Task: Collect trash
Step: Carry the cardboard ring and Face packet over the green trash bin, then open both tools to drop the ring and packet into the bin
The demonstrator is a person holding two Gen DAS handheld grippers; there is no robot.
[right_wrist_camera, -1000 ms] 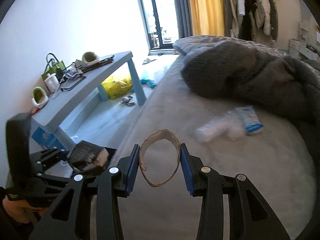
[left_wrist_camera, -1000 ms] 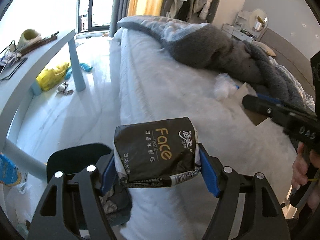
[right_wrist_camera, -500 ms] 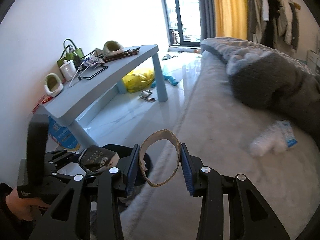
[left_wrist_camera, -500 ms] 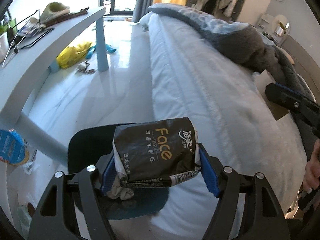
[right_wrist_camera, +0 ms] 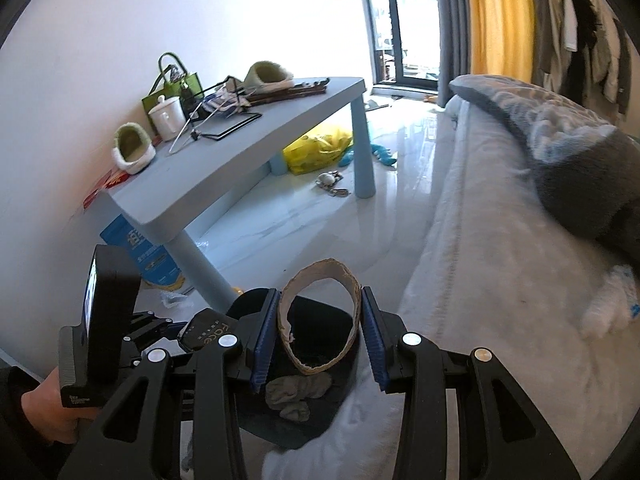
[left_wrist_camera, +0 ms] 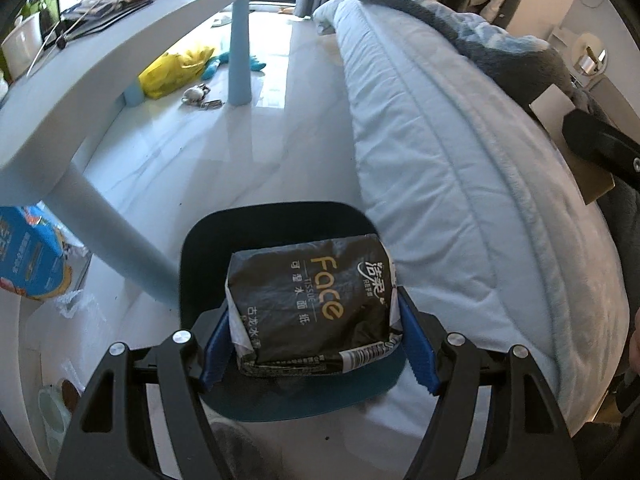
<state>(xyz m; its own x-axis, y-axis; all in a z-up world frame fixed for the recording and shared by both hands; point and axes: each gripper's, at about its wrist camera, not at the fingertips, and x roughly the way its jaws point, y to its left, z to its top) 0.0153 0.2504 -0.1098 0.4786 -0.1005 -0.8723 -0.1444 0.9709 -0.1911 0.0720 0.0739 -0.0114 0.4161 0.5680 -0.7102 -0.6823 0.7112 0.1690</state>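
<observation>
A bright bedroom: a pale blue desk (right_wrist_camera: 256,136) stands by the white wall, a bed (left_wrist_camera: 460,184) with a grey blanket (right_wrist_camera: 580,168) lies alongside, and glossy white floor runs between them. Beyond the left gripper (left_wrist_camera: 316,344), its jaws are clenched on a black tissue pack (left_wrist_camera: 312,304), blue pads pressed to both its sides. Directly beneath and past those jaws sits a dark bin (left_wrist_camera: 208,264) on the floor against the bed's edge; the pack covers most of its mouth, so from this side I cannot see what is in it. The right gripper (right_wrist_camera: 320,332) has its jaws grasping a cardboard ring (right_wrist_camera: 320,320), squeezed to an oval between the pads. Through and below the ring the same bin shows, with a crumpled grey rag (right_wrist_camera: 298,394) inside; the bin's near rim is hidden behind the gripper's arms. Left of the right jaws, the left gripper is partly in view, a hand (right_wrist_camera: 52,412) on its handle, cut off by the frame. Far right of the right jaws a white wad with a blue packet (right_wrist_camera: 612,300) lies on the bed, half cut by the edge. Under the desk a blue box (right_wrist_camera: 140,252) is partly hidden by a desk leg.
</observation>
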